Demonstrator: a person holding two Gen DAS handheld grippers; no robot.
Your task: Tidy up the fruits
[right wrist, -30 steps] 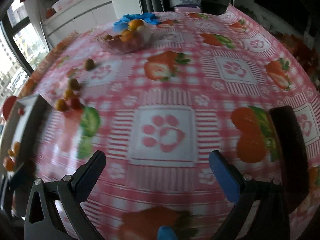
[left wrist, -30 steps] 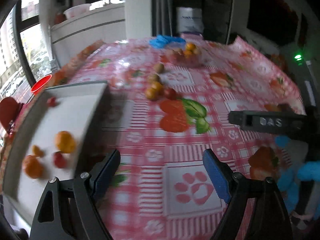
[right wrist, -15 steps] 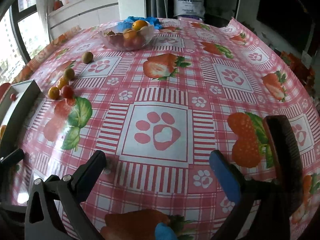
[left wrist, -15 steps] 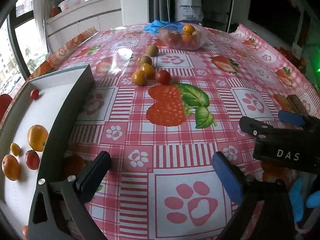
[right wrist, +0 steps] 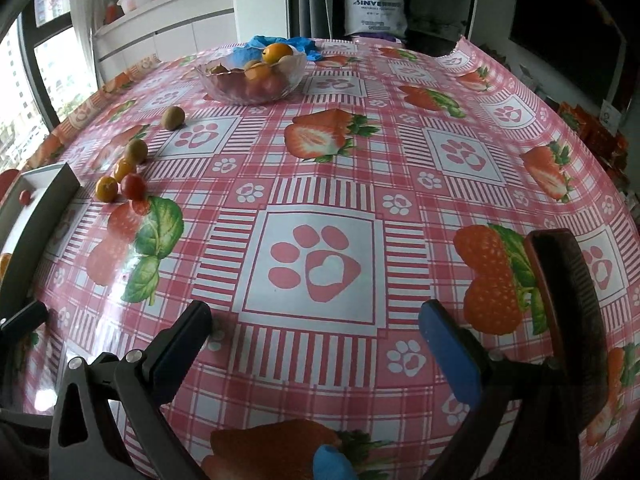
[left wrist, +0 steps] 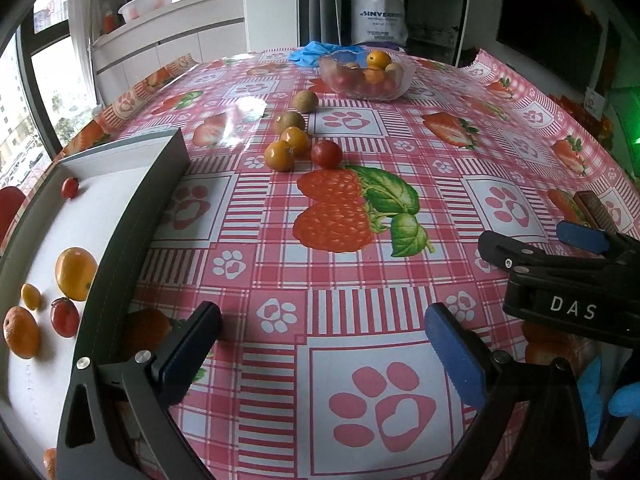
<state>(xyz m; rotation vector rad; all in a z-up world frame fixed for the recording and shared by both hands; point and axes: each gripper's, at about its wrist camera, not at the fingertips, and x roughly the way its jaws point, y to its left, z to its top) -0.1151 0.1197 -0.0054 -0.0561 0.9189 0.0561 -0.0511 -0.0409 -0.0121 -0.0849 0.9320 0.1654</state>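
Left wrist view: left gripper (left wrist: pixel 322 340) spread wide, nothing between the pads, poised over a pink checked cloth (left wrist: pixel 400 216) with paw and strawberry prints. Just left of it, a grey tray (left wrist: pixel 132 236) with white floor, holding an orange (left wrist: pixel 75 273), a second orange (left wrist: pixel 21 337), two red tomatoes (left wrist: pixel 64 317) and a small yellow fruit (left wrist: pixel 30 296); one more tomato lying near the tray's far end. Mid-table, loose fruit (left wrist: pixel 298 140) in a short row: two brownish, two orange, one red tomato (left wrist: pixel 327 153), well apart from the tray. Farther back, glass bowl (left wrist: pixel 366 74) full of fruit, blue glove (left wrist: pixel 316 50) behind it.

Right wrist view: right gripper (right wrist: pixel 316 328) likewise gaping, empty, above a paw print. Dark comb-like strip (right wrist: pixel 568 304) flat on the cloth just right of the blue pad.
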